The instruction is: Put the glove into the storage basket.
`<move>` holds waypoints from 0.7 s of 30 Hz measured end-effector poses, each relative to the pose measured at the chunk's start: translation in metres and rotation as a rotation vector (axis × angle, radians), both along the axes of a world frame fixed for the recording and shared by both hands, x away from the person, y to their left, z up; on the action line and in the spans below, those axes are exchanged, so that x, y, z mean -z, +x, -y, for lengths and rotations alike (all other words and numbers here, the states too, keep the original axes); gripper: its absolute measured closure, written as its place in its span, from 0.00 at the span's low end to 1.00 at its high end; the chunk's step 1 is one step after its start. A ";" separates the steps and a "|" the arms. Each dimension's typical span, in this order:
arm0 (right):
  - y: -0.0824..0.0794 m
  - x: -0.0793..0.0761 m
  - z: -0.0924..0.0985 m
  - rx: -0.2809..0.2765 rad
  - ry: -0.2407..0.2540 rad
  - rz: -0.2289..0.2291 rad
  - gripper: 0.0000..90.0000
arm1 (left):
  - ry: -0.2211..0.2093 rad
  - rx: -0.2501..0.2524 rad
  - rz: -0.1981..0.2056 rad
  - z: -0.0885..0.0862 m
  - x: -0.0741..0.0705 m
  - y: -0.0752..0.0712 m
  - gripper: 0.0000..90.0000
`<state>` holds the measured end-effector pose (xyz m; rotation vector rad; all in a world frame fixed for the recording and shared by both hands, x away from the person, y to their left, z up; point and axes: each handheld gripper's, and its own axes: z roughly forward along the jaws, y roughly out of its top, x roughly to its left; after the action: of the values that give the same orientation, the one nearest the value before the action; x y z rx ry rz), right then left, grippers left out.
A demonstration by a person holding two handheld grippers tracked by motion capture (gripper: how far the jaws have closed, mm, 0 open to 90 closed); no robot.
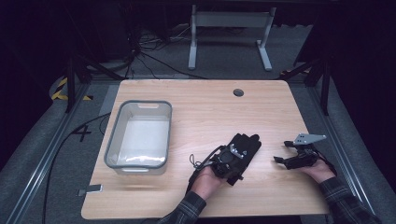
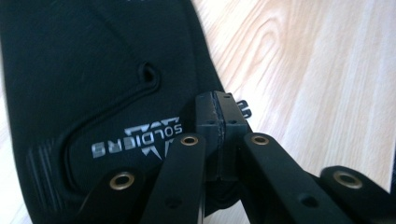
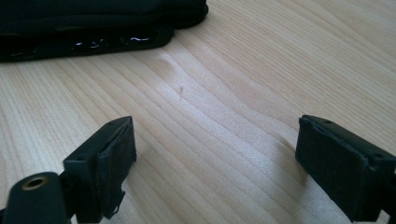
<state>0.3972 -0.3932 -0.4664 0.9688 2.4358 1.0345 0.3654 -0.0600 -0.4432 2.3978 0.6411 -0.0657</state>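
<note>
The left tool (image 2: pixel 218 135) is pressed together, pinching the edge of the black glove (image 1: pixel 243 148) lying mid-bench (image 1: pixel 205 107); the right tool (image 3: pixel 224 158) stands spread and empty beside it; the grey bin (image 1: pixel 140 135) waits well leftward, nearer the left hand.

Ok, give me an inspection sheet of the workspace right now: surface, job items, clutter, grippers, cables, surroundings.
Surface: light wooden table, round grommet hole at the far edge.
Job's things: black fabric glove with white lettering, flat on the table; grey translucent plastic bin to its left, apparently empty.
Clutter: small grey tag at the near-left corner.
Grippers: left gripper shut at the glove's edge; right gripper open, on bare wood.
Cables: black leads on the floor.
Surroundings: grey table frame, dark floor.
</note>
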 end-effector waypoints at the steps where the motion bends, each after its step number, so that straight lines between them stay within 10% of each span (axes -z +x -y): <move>1: 0.000 0.000 0.000 0.000 0.000 0.000 0.14 | 0.004 -0.008 0.002 -0.004 0.000 0.001 1.00; 21: 0.000 0.000 0.000 0.002 0.001 -0.001 0.14 | 0.004 -0.058 0.033 -0.046 -0.014 0.006 0.96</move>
<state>0.3973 -0.3929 -0.4664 0.9717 2.4347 1.0345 0.3715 -0.0142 -0.4295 2.3779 0.6952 -0.0001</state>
